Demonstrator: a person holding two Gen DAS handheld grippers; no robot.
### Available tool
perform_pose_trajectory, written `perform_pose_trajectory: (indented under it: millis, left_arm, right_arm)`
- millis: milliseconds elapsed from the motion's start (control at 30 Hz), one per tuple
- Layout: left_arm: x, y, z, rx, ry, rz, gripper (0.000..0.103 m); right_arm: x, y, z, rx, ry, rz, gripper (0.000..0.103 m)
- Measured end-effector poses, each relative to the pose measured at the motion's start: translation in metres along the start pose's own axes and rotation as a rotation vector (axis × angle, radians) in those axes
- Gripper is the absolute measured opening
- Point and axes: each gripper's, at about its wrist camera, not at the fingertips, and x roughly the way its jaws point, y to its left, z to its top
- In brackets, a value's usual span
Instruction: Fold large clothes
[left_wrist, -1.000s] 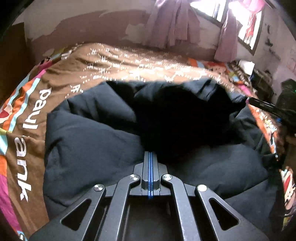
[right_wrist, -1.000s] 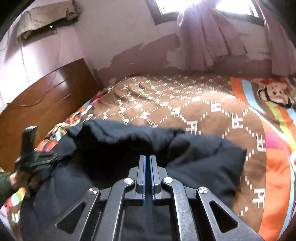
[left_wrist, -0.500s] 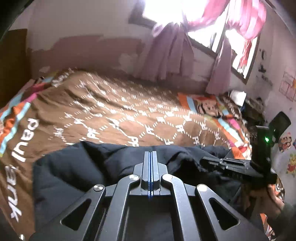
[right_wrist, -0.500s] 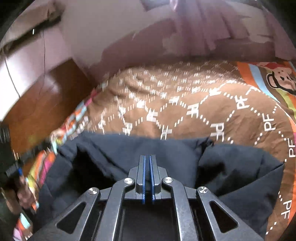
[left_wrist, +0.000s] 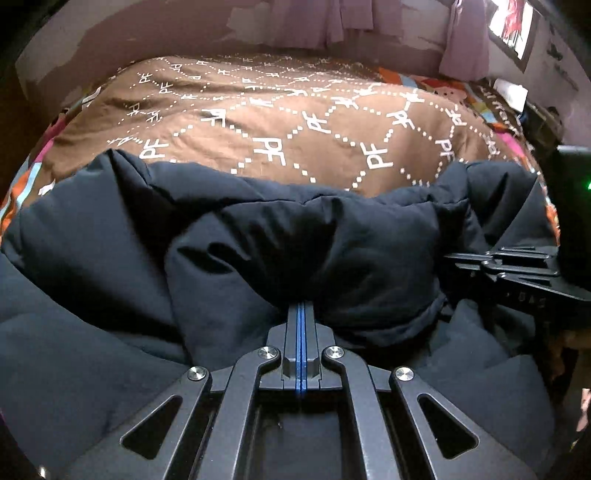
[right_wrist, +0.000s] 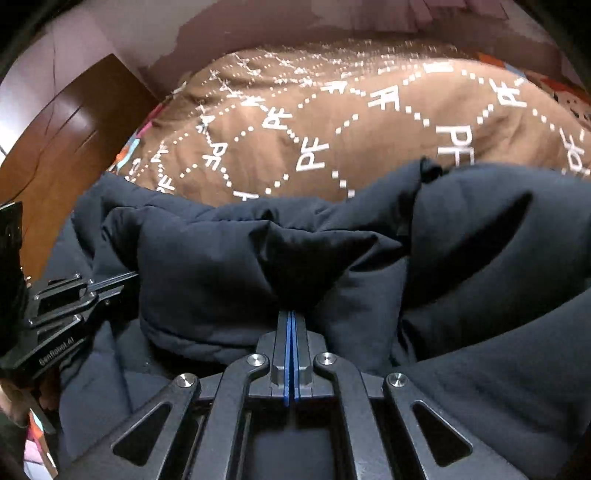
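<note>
A dark padded jacket (left_wrist: 280, 251) lies bunched on a bed w/ a brown cover (left_wrist: 280, 122) (white dotted diamonds and "PF" letters all over it). The jacket fills the near half of both views; the bare cover shows beyond it, up to a wall w/ peeling paint.

Left wrist view: the left gripper (left_wrist: 301, 308) points down at the jacket. Its jaws are pressed together, blue pads meeting, and a puffy fold of jacket bulges straight out from the tips, so the jaws are clenched on that fold. The fold rises as a ridge in front of the tips, running left to right. More jacket lies under and on both sides of the gripper's frame. At the right edge the right gripper (left_wrist: 458, 260) comes in sideways, tips buried in the same jacket.

Right wrist view: the right gripper's (right_wrist: 291, 315) jaws are likewise clamped tight, w/ a pinch of jacket gathered at the tips and fanning out above them. A thick roll of jacket lies right of the tips; flatter fabric lies below. At the left edge the left gripper (right_wrist: 125, 278) reaches into the jacket's left side, part of a hand (right_wrist: 14, 400) visible beneath it. A wooden headboard (right_wrist: 70, 125) stands at upper left.
</note>
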Motion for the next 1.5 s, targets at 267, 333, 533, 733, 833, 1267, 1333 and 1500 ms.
perform_pose_trajectory:
  millis: [267,333,533,733,833,1267,1333,1500]
  left_arm:
    - [-0.023,-0.003,-0.007,0.008,-0.120,0.009,0.000]
    - [-0.033,-0.003,-0.006,-0.021,-0.161,0.001,0.000]
    - [-0.071,-0.005,-0.007,-0.096,-0.264,0.023,0.026]
    - [-0.115,-0.015,-0.013,-0.154,-0.346,0.043,0.048]
    - [-0.141,-0.022,-0.016,-0.162,-0.379,0.057,0.065]
    - [-0.282,-0.051,-0.053,-0.197,-0.531,0.033,0.101]
    - [-0.304,-0.057,-0.062,-0.190,-0.538,0.037,0.101]
    - [-0.358,-0.072,-0.095,-0.169,-0.578,0.035,0.101]
  right_arm:
    - [-0.013,-0.009,-0.011,0.031,-0.089,0.070,0.002]
    - [-0.025,-0.010,-0.012,0.037,-0.132,0.081,0.003]
    - [-0.069,0.002,-0.022,0.018,-0.278,0.048,0.041]
    - [-0.105,0.018,-0.031,0.000,-0.354,-0.034,0.056]
    - [-0.130,0.025,-0.039,0.003,-0.401,-0.058,0.066]
    - [-0.259,0.082,-0.086,-0.021,-0.569,-0.116,0.103]
    - [-0.275,0.093,-0.094,-0.039,-0.570,-0.124,0.103]
    - [-0.317,0.129,-0.122,-0.061,-0.586,-0.104,0.103]
